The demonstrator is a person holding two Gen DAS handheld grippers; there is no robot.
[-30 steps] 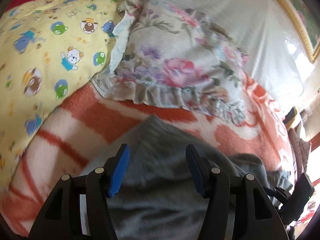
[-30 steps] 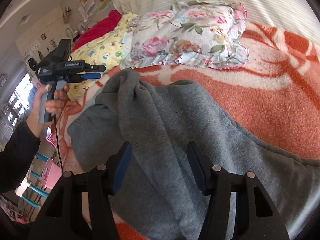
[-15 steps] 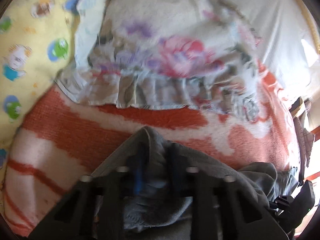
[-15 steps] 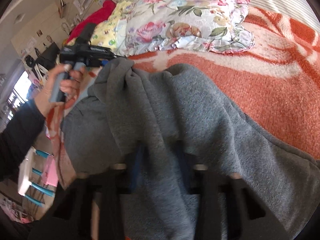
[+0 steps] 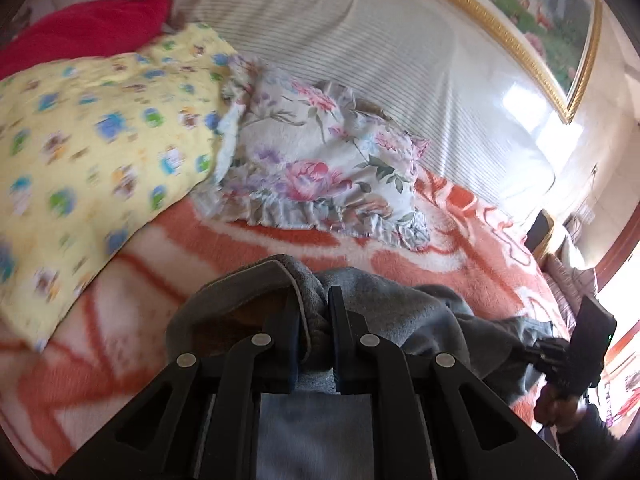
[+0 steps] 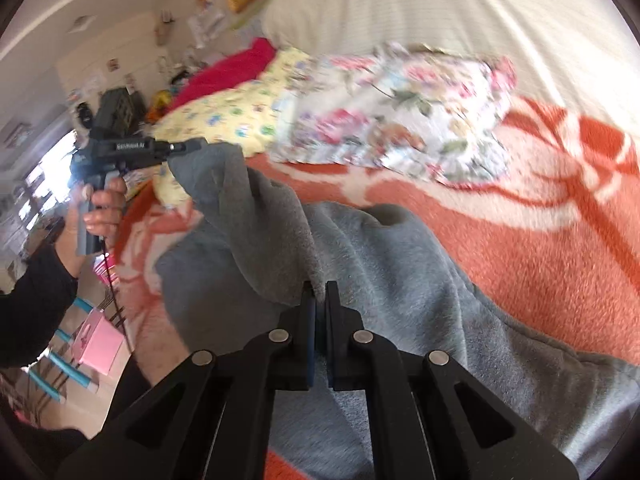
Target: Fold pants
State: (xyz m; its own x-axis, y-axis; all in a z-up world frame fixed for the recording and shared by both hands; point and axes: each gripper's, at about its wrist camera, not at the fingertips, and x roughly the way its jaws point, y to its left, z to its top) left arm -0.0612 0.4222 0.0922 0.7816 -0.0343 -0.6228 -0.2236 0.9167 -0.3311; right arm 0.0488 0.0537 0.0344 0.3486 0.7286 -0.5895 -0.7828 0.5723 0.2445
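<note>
Grey fleece pants [image 6: 400, 280] lie across the orange and white blanket [image 6: 540, 240] on the bed. My left gripper [image 5: 314, 300] is shut on the pants' hemmed edge [image 5: 280, 276] and holds it lifted off the blanket; it also shows in the right wrist view [image 6: 188, 148], pinching a raised corner. My right gripper [image 6: 319, 290] is shut on a fold of the pants, which hang as a ridge between the two grippers. It appears in the left wrist view at the far right [image 5: 536, 350], gripping the cloth.
A floral ruffled pillow [image 5: 320, 168] and a yellow cartoon-print pillow [image 5: 92, 152] lie at the head of the bed, with a red cushion [image 5: 80, 36] behind. A striped headboard cover [image 5: 400, 60] and gold picture frame [image 5: 520, 44] stand beyond. Pink and blue furniture [image 6: 92, 344] stands beside the bed.
Both grippers went from open over the pants to shut on the cloth. They have since lifted the gripped edge off the blanket, and both views have tilted up.
</note>
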